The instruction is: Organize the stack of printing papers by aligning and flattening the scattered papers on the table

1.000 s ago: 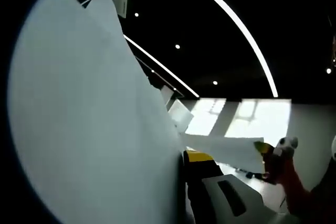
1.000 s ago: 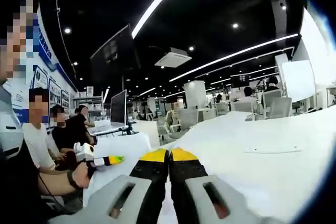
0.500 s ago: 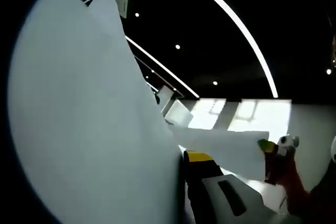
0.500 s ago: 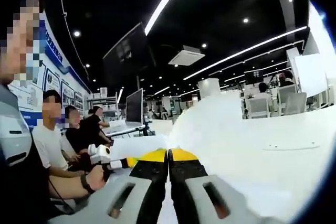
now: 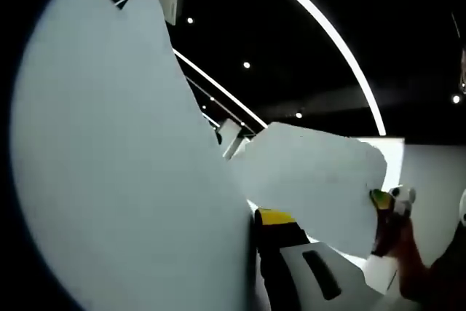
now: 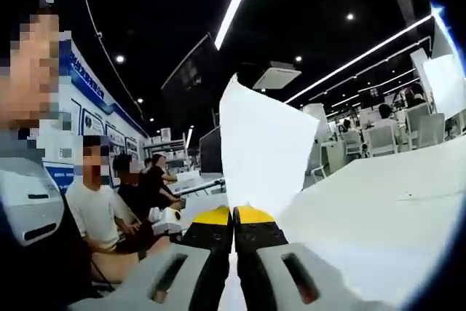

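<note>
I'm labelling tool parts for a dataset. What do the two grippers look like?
The right gripper has two black jaws capped with yellow tips, set in pale grey housings with dark slotted openings. The left gripper shows one matching jaw: black, yellow-tipped, grey housing with a dark slot.

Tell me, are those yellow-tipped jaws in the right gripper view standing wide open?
No. The right gripper has its jaws pressed together, pinching a white sheet of paper that rises from between the yellow tips.

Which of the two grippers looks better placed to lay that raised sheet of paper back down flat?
The right gripper, probably. Its jaws are shut on the raised sheet, which stands up above the white table. The left gripper has papers pressed against its side.
</note>
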Demonstrator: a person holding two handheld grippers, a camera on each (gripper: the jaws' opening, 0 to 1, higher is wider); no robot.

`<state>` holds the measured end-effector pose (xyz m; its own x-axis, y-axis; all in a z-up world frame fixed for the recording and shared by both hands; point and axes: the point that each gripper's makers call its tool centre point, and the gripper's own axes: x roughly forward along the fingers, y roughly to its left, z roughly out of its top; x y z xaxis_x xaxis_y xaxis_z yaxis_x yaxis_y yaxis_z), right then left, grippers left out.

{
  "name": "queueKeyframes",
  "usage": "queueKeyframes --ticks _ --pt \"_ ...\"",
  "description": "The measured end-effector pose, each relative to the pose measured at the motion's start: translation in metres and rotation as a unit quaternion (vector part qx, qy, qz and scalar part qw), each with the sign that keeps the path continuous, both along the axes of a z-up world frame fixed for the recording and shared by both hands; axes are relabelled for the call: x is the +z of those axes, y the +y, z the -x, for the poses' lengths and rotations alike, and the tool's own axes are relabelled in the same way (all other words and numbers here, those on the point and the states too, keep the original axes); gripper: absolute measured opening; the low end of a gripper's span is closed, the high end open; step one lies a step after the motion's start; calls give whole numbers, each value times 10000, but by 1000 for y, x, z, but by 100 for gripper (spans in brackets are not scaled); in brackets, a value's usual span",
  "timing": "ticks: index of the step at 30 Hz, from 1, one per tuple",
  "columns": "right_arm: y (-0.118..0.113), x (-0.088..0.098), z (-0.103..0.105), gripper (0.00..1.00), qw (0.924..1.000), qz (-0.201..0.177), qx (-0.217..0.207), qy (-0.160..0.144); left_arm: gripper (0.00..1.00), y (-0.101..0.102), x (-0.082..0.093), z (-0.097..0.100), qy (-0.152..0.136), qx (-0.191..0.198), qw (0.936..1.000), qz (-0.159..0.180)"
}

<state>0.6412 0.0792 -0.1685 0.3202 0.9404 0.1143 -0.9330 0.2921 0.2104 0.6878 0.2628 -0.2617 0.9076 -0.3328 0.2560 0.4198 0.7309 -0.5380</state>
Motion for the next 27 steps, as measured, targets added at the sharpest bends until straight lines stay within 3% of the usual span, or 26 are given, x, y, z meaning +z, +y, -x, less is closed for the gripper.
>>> queueKeyframes --ticks 27 --pt "30 3 41 0 9963 -57 850 67 10 -1 1 2 -21 -11 10000 25"
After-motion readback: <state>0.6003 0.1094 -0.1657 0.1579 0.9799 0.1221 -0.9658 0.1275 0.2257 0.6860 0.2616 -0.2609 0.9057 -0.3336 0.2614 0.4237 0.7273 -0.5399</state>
